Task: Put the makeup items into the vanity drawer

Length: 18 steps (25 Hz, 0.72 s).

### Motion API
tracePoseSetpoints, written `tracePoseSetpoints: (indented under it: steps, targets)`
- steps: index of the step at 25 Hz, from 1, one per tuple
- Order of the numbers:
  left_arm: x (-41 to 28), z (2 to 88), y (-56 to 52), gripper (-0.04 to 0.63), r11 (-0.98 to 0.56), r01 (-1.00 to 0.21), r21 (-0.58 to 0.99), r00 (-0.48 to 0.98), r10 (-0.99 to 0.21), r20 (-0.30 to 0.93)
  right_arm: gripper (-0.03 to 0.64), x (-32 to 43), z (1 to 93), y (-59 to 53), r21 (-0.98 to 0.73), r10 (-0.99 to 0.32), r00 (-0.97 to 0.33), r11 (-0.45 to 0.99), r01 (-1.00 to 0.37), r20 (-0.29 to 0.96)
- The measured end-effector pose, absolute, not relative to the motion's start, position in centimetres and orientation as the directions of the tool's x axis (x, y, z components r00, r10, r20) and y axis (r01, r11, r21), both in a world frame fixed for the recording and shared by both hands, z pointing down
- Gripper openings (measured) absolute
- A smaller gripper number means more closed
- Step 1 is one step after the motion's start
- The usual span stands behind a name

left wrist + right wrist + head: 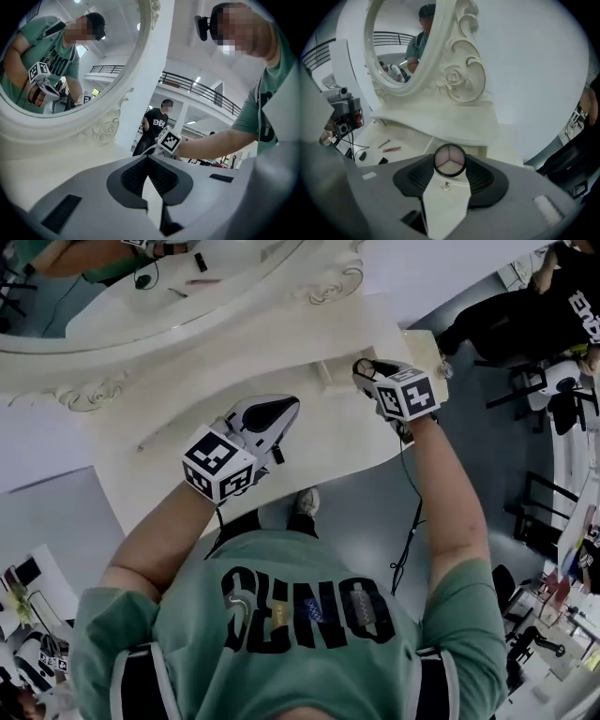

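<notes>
My right gripper (pixel 449 161) is shut on a round compact (pixel 449 159) with a black rim and a pale pink and white face. Just below it lies a cream panel with a small metal knob (pixel 446 186), part of the vanity. In the head view this gripper (pixel 366 369) hovers at the right end of the cream vanity top (pixel 187 465), beside a small boxy recess (pixel 333 374). My left gripper (pixel 148 160) is shut with nothing between its pads. It is held over the middle of the vanity (pixel 284 411), pointing toward the mirror.
The oval mirror in its carved cream frame (pixel 328 282) stands along the back. A pink stick (pixel 392 149), a thin tool (pixel 384 143) and a small black item (pixel 382 161) lie on the vanity's far left. A person in black (pixel 553 306) is at the right.
</notes>
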State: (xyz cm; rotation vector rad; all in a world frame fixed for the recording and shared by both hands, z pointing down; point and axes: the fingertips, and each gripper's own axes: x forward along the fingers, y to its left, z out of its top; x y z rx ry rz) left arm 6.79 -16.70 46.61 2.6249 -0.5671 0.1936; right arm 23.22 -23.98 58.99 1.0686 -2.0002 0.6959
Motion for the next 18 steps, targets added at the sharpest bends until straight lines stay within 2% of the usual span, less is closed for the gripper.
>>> tracePoseSetpoints:
  steps: [9, 18]
  targets:
    - [6.3, 48.9, -15.6, 0.003, -0.810, -0.391, 0.437, 0.919, -0.324, 0.222, 0.221, 22.5, 63.1, -25.4, -0.094, -0.331, -0.325, 0.558, -0.824, 0.886]
    - [5.5, 48.9, -15.5, 0.004, -0.805, -0.384, 0.452, 0.923, -0.322, 0.209, 0.222, 22.3, 63.9, -26.1, -0.096, -0.275, -0.293, 0.558, -0.824, 0.915]
